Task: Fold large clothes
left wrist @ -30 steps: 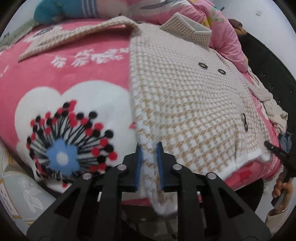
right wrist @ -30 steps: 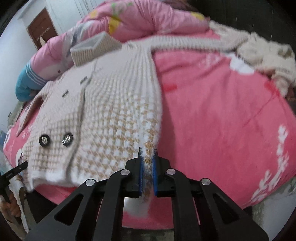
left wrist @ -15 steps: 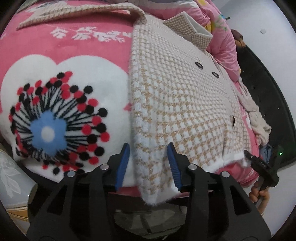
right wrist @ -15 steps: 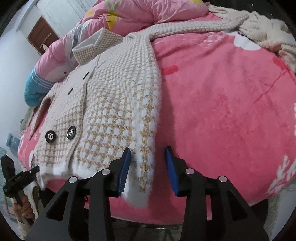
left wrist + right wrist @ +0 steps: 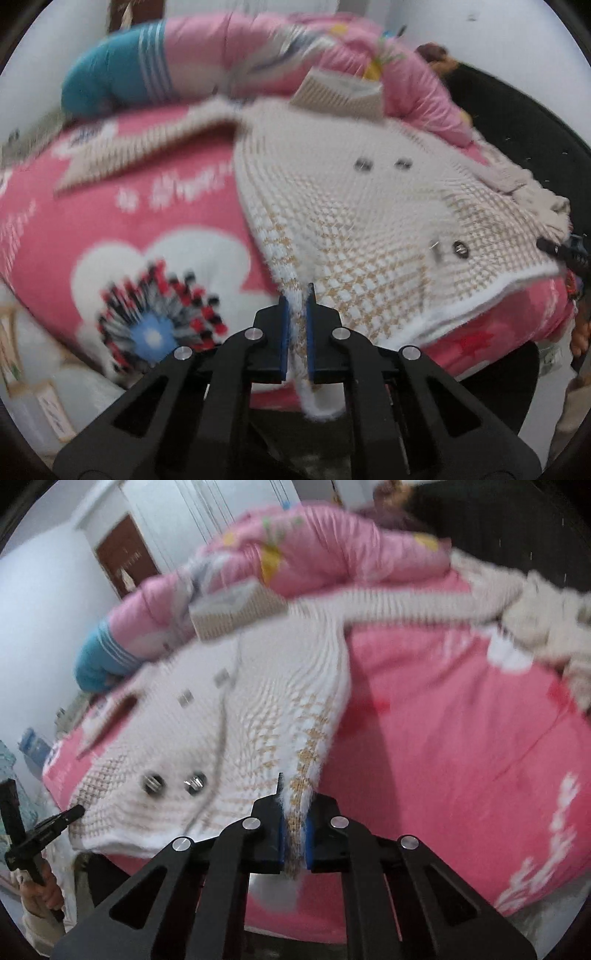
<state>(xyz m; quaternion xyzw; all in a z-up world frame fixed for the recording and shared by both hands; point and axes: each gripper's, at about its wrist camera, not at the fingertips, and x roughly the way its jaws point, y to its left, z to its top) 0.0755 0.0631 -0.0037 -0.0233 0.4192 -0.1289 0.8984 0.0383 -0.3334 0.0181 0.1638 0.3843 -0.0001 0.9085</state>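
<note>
Hem corners of the fuzzy beige-and-white houndstooth coat (image 5: 343, 221) sit pinched in both my tongs — my left gripper (image 5: 295, 325) clamps one bottom corner, my right gripper (image 5: 295, 827) the other. The coat lies front-up on a pink fleece blanket with a white flower print (image 5: 122, 229), collar toward a rolled pink quilt (image 5: 229, 51). A heap of cream knitwear (image 5: 546, 616) crowds the sleeve end — near my right side.
</note>
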